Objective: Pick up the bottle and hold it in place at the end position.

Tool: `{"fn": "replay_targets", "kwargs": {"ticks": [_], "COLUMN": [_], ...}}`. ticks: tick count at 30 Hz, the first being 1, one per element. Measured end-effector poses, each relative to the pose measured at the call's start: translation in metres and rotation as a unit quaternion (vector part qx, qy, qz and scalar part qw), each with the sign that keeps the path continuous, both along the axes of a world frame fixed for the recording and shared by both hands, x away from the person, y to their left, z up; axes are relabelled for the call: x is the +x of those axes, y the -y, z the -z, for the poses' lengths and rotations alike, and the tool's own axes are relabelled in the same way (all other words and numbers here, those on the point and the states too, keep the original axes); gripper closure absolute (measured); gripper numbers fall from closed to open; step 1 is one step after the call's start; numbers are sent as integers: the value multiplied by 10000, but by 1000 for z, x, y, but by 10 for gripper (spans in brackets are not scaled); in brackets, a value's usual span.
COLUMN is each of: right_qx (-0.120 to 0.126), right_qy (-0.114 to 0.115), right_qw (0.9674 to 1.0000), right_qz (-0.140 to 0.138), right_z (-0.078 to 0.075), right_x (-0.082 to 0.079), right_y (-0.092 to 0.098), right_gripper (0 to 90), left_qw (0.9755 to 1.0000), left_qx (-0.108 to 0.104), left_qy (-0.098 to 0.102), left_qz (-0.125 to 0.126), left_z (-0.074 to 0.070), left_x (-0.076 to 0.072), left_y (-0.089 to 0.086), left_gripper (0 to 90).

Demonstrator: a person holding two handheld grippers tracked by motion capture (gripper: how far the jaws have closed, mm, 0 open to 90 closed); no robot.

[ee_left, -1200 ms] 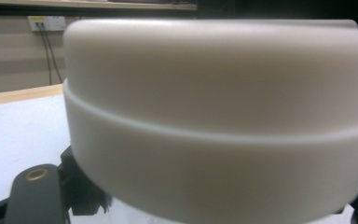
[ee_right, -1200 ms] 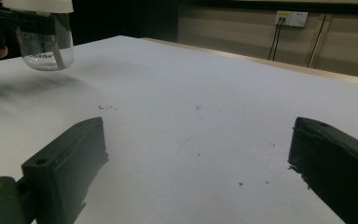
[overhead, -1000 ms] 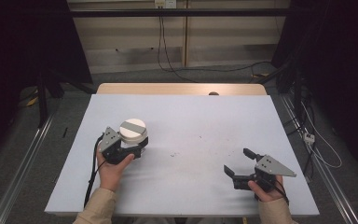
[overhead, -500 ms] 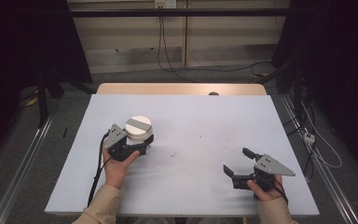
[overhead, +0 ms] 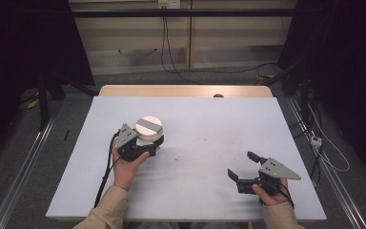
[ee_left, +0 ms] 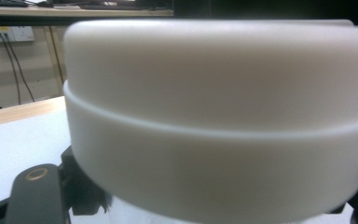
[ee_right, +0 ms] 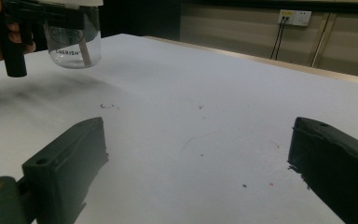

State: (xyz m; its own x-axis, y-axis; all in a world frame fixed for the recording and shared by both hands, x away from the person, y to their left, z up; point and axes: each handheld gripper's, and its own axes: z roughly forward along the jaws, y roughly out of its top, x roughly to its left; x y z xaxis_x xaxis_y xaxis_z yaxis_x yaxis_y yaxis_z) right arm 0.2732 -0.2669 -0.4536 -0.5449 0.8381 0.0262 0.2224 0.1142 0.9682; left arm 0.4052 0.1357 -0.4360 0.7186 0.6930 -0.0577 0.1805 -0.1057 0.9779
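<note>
A: Left gripper (overhead: 145,143) and the jar (overhead: 148,131) have shifted rightward and a bit toward the table's middle since the earlier frames. Right gripper (overhead: 245,169) hasn't budged.

B: Jar state?

A: Clear glass body with a wide white lid (ee_left: 214,84). Left jaws are clamped on it just under the lid. From the right gripper view the jar (ee_right: 73,39) hangs above the table (overhead: 209,124) with a shadow beneath, so I judge it's lifted, not resting. Small brown stick or strip inside, can't tell what.

B: Position on the table?

A: Left-centre, well apart from the right gripper. Upright, lid still on.

B: Right gripper?

A: Jaws wide apart, nothing between them, sitting low near the front right of the table, hand (overhead: 269,193) behind it. Its camera looks across the white surface toward the jar.

B: Step in hand?

A: Carrying the jar, I'd say, bringing it inward toward the middle. Could be setting up for the other gripper to take the lid, but that's a guess.

B: Next move?

A: Keep the jar level and bring it within reach of the right gripper or set it down flat. If the lid comes off next, the right jaws need to close across the lid's rim while the left holds the glass steady. Grip sits high on the jar, so watch for tilt.

B: Anything else?

A: Faint marks and specks on the tabletop, cables on the floor behind. Done.
</note>
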Motion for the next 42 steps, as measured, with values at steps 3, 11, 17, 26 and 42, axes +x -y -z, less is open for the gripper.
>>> {"fn": "replay_targets", "kwargs": {"ticks": [3, 11, 17, 26, 42], "right_qx": [8, 22, 35, 46, 51], "right_qy": [3, -8, -9, -9, -6], "right_qw": [10000, 10000, 10000, 10000, 10000], "right_qz": [7, 2, -5, 12, 11], "right_z": [0, 0, 1, 1, 1], "right_x": [0, 0, 0, -1, -1], "right_y": [1, 1, 1, 1, 2], "right_gripper": [34, 34, 34, 35, 34], "left_qw": [10000, 9999, 9999, 9997, 9994], "left_qx": [18, 5, 32, 88, 56], "left_qy": [-7, -40, -61, -30, -71], "left_qz": [55, 110, 133, 235, 335], "left_z": [1, 2, 2, 2, 1], "left_x": [1, 6, 8, 12, 20], "left_y": [4, 11, 16, 26, 41], "left_gripper": [184, 184, 184, 184, 185]}}
